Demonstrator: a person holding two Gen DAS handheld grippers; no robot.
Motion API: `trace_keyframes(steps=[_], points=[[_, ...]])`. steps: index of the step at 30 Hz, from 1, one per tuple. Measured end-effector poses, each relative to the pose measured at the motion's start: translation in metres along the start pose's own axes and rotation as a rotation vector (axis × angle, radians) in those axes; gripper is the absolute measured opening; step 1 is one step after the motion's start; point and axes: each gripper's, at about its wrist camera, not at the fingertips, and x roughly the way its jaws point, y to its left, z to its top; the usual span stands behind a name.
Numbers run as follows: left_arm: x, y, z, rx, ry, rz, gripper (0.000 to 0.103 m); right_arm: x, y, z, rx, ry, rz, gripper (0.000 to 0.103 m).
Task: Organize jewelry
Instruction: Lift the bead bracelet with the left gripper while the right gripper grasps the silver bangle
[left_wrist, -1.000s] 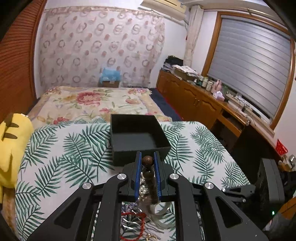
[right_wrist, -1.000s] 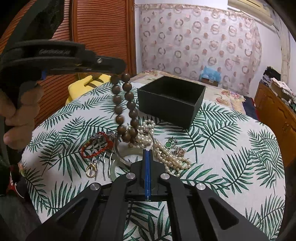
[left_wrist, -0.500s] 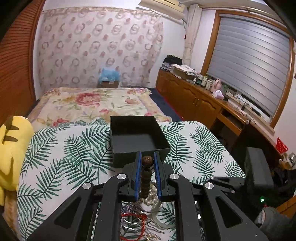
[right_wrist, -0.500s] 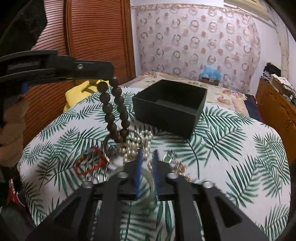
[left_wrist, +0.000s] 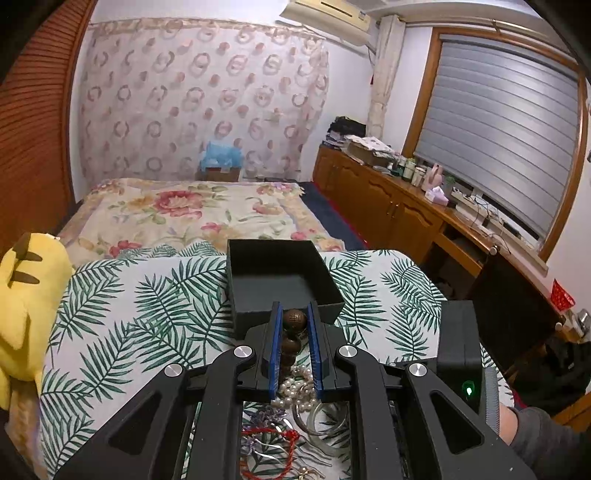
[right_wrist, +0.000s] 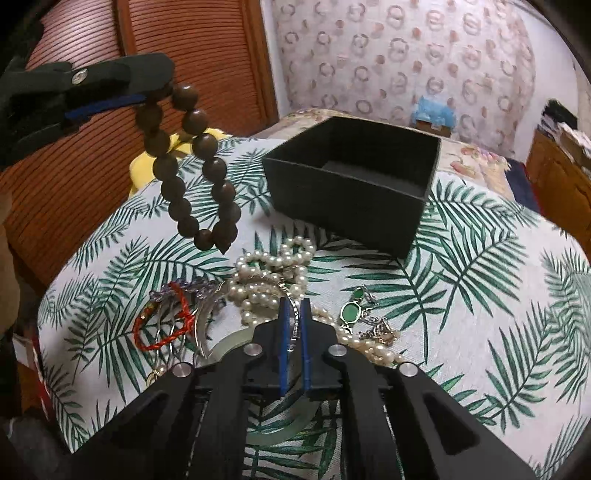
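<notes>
**Beads lifted, bangle pinched: jewelry on its way to the box**

Since a second ago, the right tongs have come forward and down into the jewelry heap; their jaws opened briefly and have just been closing, and now sit nearly together on a thin silver-toned bangle edge that runs between the blue pads. Whether the pale green jade-like ring under them is also caught cannot be told. Clamped on a string of dark brown wooden beads, the left tongs hold the loop hanging clear above the palm-leaf patterned cloth on the counter, left of the open black square box. White pearl strands, a red cord bracelet and a green-stone piece lie between the right tongs and the box.

To do this step well, I would carry the beads right and farther until they hang over the box opening, lower them inside, then release. The right tongs should lift slowly, since the pearls lie against the bangle and could drag along.
</notes>
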Motion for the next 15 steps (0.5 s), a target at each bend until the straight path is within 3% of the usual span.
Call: trace_keyframes(steps=[15], points=[[0.005, 0.008, 0.031, 0.027, -0.029, 0.0, 0.012, -0.041, -0.028, 0.037, -0.026, -0.126, -0.079, 0.005]])
